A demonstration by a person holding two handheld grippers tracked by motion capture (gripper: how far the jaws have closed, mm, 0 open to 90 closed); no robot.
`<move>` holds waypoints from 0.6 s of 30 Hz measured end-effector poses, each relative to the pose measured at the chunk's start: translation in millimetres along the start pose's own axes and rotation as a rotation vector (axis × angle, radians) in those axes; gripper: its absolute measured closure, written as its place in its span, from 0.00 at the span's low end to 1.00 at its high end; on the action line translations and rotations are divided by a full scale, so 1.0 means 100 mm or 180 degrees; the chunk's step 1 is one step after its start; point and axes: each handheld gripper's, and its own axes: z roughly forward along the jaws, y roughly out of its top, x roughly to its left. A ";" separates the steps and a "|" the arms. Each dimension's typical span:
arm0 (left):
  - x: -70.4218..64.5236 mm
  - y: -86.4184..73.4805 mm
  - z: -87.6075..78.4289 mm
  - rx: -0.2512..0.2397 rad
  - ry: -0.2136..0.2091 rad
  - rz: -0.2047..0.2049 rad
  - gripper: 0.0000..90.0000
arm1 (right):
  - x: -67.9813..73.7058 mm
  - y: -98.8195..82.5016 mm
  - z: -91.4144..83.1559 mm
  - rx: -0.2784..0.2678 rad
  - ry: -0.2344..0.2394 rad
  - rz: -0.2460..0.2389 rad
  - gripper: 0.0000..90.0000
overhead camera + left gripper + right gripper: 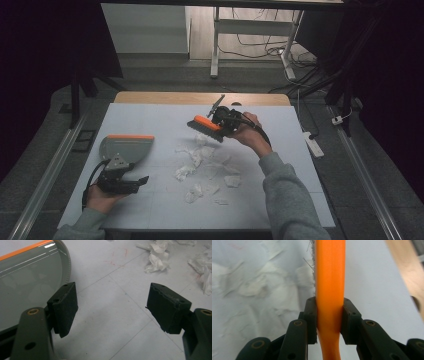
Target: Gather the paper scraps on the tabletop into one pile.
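Right now our right gripper [223, 123] clamps the orange-backed hand brush [204, 127] above the far edge of the crumpled white paper scraps [202, 167] on the pale surface [280, 165]. Our left gripper [131, 184] gapes empty beside the grey dustpan with an orange lip [125, 149]. Sweeping toward an unheld pan could push it away and scatter scraps.

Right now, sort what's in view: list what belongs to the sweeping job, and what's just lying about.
Belongs:
brush, clamped in the right gripper
dustpan, beside the open left gripper
crumpled paper scraps

Lying about:
power strip on the floor
cables under the far desk
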 end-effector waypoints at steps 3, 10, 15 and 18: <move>0.00 0.00 0.00 0.0005 0.0000 0.0003 0.28 | -0.04 0.04 0.08 0.0051 -0.0147 0.0067 0.78; 0.01 0.00 0.00 -0.0004 -0.0006 0.0001 0.28 | -0.08 0.16 0.41 0.0297 -0.0240 0.0076 0.78; 0.01 -0.01 0.00 -0.0009 -0.0006 -0.0011 0.29 | -0.02 0.25 0.46 0.0346 -0.0061 -0.0004 0.78; 0.01 -0.01 -0.01 -0.0009 -0.0005 0.0008 0.29 | 0.07 0.28 0.46 0.0415 -0.0023 -0.0113 0.78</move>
